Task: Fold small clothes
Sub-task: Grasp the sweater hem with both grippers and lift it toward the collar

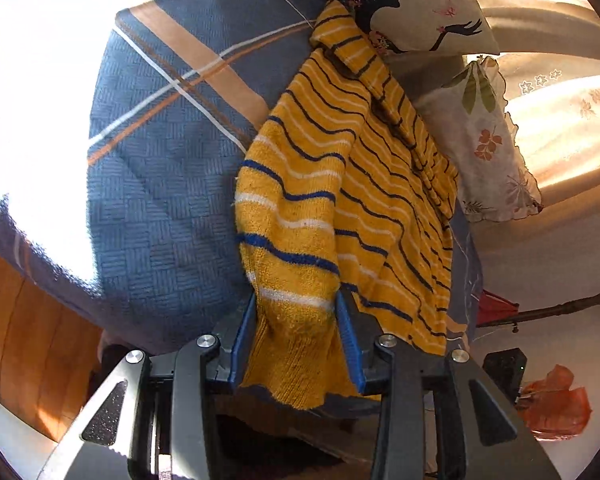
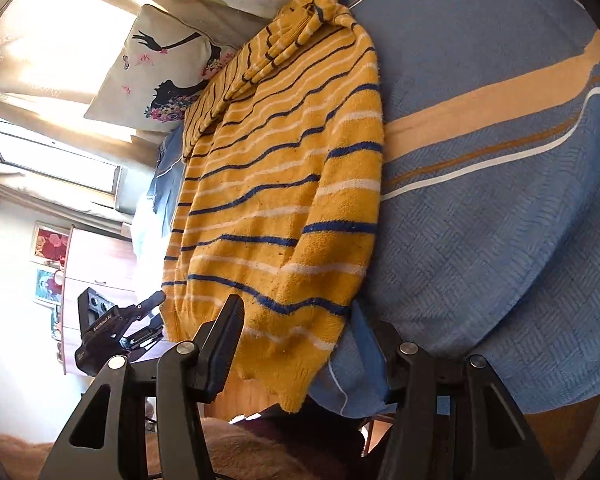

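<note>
**Striped sweater on the bed**

Blue patterned bedspread [image 1: 152, 184] covers the bed that carries a yellow striped sweater [image 1: 340, 184]. Nearest, the left claw [image 1: 296, 344] pinches the sweater's ribbed cuff between its blue fingers [image 1: 350, 344]. The right claw [image 2: 312, 344] stands wide apart at the sweater's hem, one finger over the knit, gripping nothing. Beyond the sweater's collar lie a silhouette-print pillow [image 1: 416, 4] and a leaf-print pillow [image 1: 484, 140].
</note>
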{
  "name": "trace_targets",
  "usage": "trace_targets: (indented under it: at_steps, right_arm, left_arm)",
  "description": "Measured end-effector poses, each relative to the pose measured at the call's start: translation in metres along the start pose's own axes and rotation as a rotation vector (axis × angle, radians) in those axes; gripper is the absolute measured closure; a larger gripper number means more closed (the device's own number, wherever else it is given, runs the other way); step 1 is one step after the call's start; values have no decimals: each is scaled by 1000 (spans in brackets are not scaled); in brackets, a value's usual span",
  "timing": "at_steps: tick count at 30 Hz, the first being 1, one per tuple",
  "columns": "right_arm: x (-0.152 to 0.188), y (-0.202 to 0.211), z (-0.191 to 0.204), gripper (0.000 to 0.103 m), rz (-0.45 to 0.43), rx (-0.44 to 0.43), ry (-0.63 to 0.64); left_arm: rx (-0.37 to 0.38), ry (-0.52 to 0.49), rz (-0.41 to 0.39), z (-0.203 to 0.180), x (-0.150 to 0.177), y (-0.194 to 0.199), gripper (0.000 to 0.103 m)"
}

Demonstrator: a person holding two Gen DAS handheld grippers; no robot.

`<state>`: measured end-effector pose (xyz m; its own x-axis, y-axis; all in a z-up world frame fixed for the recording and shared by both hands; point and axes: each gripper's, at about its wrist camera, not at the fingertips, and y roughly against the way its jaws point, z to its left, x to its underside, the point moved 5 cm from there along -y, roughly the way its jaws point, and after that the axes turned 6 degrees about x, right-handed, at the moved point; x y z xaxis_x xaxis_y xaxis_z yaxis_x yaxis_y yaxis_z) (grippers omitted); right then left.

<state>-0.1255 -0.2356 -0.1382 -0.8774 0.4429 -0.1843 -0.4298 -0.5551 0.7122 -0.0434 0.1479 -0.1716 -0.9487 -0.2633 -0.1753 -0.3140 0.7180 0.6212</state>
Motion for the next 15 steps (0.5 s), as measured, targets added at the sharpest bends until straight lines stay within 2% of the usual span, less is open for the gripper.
trace_targets:
  at_steps: [2,7,15]
  right_arm:
    - [1,-6,6,44,20,-16,11]
    - [6,-15,18,43,45,-34,40]
    - [12,-15,20,43,49,-32,35]
  left_arm:
    - [36,14,15,-2,4,-1,66]
    - [43,7,39,-3,11,-5,66]
    - [57,3,34,-5,10,-8,57]
